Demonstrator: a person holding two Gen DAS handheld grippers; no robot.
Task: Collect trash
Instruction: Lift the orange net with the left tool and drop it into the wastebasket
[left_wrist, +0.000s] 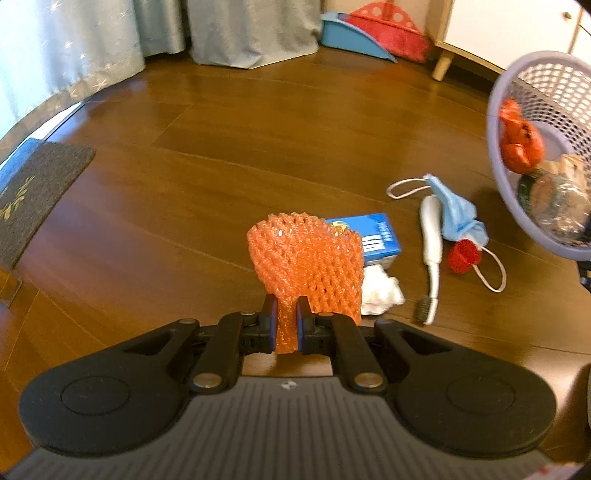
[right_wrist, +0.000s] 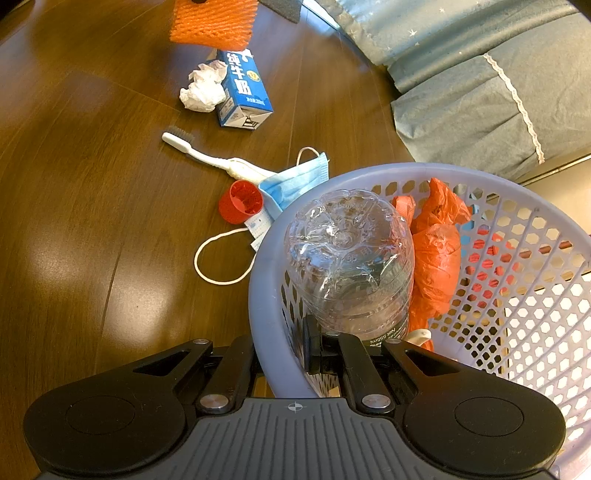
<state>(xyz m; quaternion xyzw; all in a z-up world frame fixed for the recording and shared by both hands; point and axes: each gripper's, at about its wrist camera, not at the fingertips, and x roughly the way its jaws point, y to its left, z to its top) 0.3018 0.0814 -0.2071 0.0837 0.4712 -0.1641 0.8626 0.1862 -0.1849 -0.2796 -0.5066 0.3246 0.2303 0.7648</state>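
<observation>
The left claw is pinched tight on the lower edge of an orange foam fruit net, which stands up above the dark wooden floor and hides part of a blue milk carton lying behind it. A crumpled white tissue sits just beside the carton, partly covered by the net as well.

Further right on the floor lie a white toothbrush, a crumpled blue face mask with its white ear loops splayed out, and a small red plastic cap touching the mask.

The right claw is clamped over the rim of a pale lilac perforated plastic basket; one finger shows inside the wall, the other is hidden behind the rim. The basket is tilted and its far side is cut off at the frame edge. Inside it rests a clear crushed plastic bottle, bottom end facing out, with a crumpled orange plastic bag pressed against it. In the left wrist view the basket is blurred and something brownish in it is hard to make out.

A grey-blue curtain hangs at the back, and a dark doormat is cut off at the left.
</observation>
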